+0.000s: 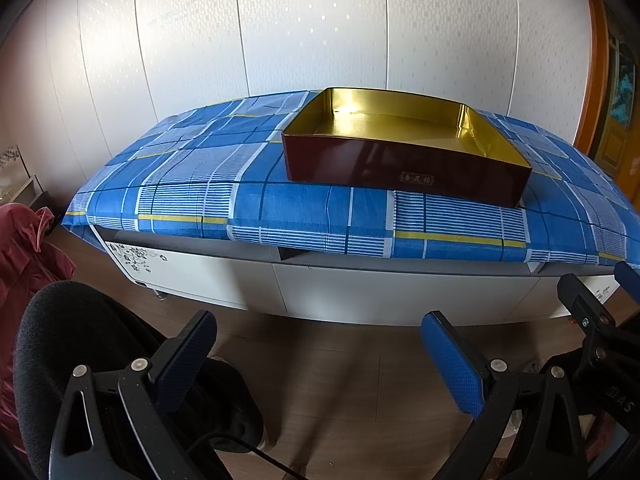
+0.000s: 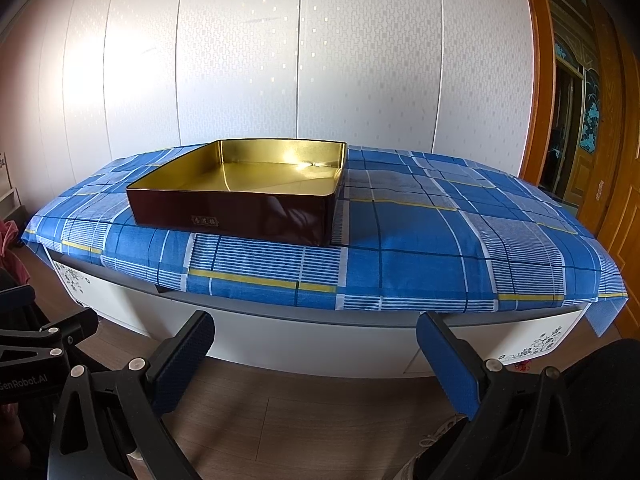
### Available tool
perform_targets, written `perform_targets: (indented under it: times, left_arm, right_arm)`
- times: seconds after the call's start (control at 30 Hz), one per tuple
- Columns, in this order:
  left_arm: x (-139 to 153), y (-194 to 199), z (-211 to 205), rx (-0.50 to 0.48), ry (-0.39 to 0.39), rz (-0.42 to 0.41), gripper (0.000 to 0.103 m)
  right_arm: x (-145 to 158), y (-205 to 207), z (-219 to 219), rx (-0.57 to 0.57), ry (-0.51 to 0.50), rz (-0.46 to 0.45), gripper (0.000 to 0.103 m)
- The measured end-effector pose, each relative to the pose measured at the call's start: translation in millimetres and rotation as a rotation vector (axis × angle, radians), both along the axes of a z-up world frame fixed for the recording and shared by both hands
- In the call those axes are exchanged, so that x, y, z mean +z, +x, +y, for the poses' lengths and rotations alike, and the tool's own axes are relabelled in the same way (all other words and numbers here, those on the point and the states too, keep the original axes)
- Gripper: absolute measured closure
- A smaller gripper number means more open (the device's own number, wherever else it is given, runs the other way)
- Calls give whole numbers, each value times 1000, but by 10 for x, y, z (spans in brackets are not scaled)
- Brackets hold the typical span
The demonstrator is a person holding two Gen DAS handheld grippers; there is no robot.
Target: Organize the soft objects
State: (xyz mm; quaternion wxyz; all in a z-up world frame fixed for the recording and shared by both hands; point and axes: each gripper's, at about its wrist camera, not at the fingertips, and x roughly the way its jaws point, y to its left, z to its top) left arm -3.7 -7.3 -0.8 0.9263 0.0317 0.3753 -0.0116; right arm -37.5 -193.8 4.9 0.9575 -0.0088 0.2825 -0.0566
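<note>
Left gripper: your left gripper (image 1: 320,360) hangs low over the wooden floor, its blue-padded fingers (image 1: 454,360) spread wide with nothing between them, so it is ready to take something.
Right gripper: your right gripper (image 2: 316,364) is the same, parted and empty, just short of the white cabinet (image 2: 320,344); it also shows at 4 o'clock in the left view.
Box: the dark red rectangular tin box with a gold lining (image 1: 404,160) sits lidless on the blue checked cloth (image 1: 192,184), at 12 o'clock from you, mouth up; I judge it is placed there to receive the soft things.
Box contents: none visible.
Soft objects: none lie on the cloth. A crumpled pink fabric (image 1: 24,256) shows at 9 o'clock in the left view, off the cabinet; whether it belongs to the task I cannot tell.
Stage: by my reading, nothing is sorted yet.
</note>
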Motion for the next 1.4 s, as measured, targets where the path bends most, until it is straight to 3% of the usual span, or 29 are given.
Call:
perform_targets:
  times: [0.4,0.53,0.6,0.7,0.87,0.97,1.07,1.23,1.4]
  left_arm:
    - [-8,2,8,-2,-1,6,0]
    - [-58,62,-29,-44,-12,52,0]
    - [-101,109,-45,-112,-58,99,0]
    - [-219,195,-64,-243,-190,220,0]
    - [-508,349,-202,-245,-99,400,0]
    - [-633,460,-215,-249,-115,493,1]
    - [-671,561,-223,-243,-72,497,1]
    - [-784,821,-221,-251,57,548,0]
    - [-931,930,-297,-316,249,559,0]
  right_arm:
    - [-4,10,-9,0,8,8,0]
    - [-40,46,-50,-14,20,36,0]
    - [-64,76,-107,-39,28,55,0]
    - [-102,114,-225,-76,52,82,0]
    - [-228,221,-345,-100,64,168,0]
    - [-378,348,-316,-58,39,254,0]
    - [-576,530,-195,34,-48,370,0]
    - [-1028,814,37,243,-299,544,0]
    - [-1637,990,118,379,-548,693,0]
